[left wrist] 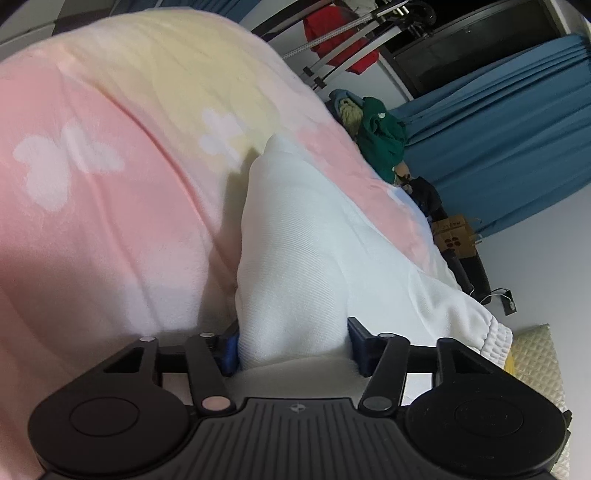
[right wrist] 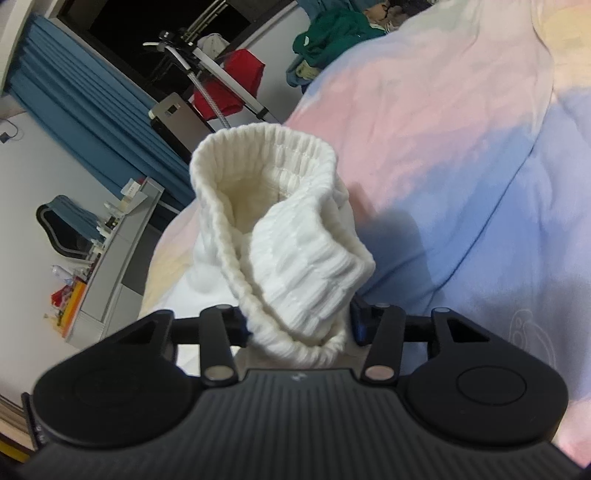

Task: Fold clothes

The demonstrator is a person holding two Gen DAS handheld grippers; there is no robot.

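A white knit garment (left wrist: pixel 303 240) lies in a ridge on a pink, yellow and blue blanket (left wrist: pixel 110 166). My left gripper (left wrist: pixel 293 349) has a thick fold of this cloth filling the gap between its blue pads (left wrist: pixel 229 350), which press on it from both sides. In the right wrist view, the garment's ribbed cuff (right wrist: pixel 280 229) stands up as an open tube above the blanket (right wrist: pixel 443 129). My right gripper (right wrist: pixel 299 325) is shut on the lower end of the cuff. The pads themselves are mostly hidden by cloth.
A heap of green and other clothes (left wrist: pixel 380 136) sits at the far edge of the bed. Beyond are blue curtains (left wrist: pixel 498 147), a drying rack with a red garment (left wrist: pixel 332 33), a cardboard box (left wrist: pixel 456 240), and a cluttered grey desk (right wrist: pixel 122 258) with a chair (right wrist: pixel 62 229).
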